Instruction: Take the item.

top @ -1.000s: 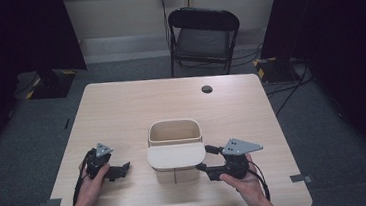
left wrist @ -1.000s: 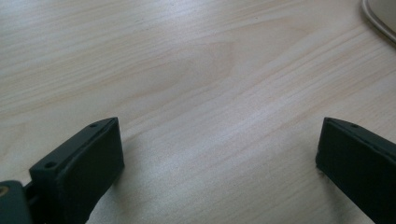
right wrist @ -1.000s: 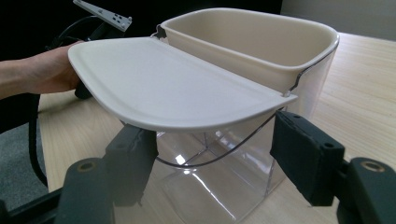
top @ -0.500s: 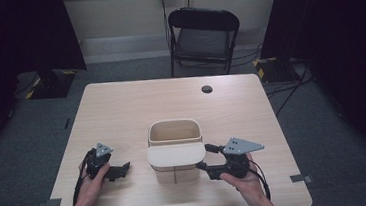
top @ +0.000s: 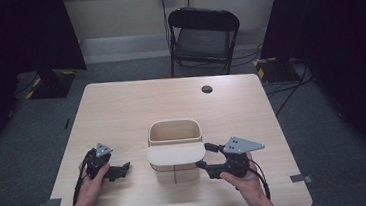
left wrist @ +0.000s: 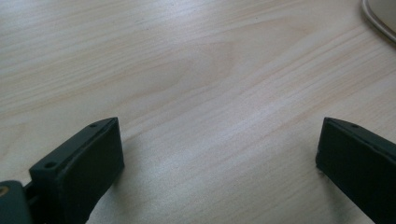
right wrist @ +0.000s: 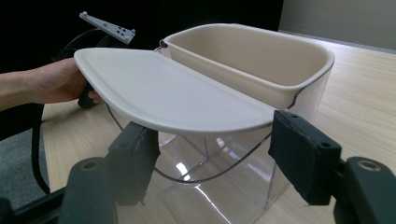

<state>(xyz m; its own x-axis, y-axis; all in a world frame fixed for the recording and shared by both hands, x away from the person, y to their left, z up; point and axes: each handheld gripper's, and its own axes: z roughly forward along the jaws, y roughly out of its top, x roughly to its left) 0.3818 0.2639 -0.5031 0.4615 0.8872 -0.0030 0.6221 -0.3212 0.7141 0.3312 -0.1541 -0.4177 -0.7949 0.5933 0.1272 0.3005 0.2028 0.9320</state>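
The clear bin [top: 176, 159] sits mid-table, its cream lid [top: 176, 153] jutting over the near rim. The right gripper [top: 206, 155], jaws half-spread and empty, flanks the lid's edge, probably lining up a grip. The left gripper [top: 122, 169] rests wide open and empty, well aside.

The counter [top: 121, 108] is pale wood with a fine straight grain, and a small black disc [top: 207, 89] sits in it. The bin [right wrist: 224, 186] has clear see-through walls, a cream inner tub [right wrist: 247, 56] and a cream lid [right wrist: 163, 93]. Both grippers, left [top: 124, 168] and right [top: 205, 156], are black with grey plates on top, the chair [top: 204, 36] is black, and the floor [top: 324, 136] is dark grey carpet.
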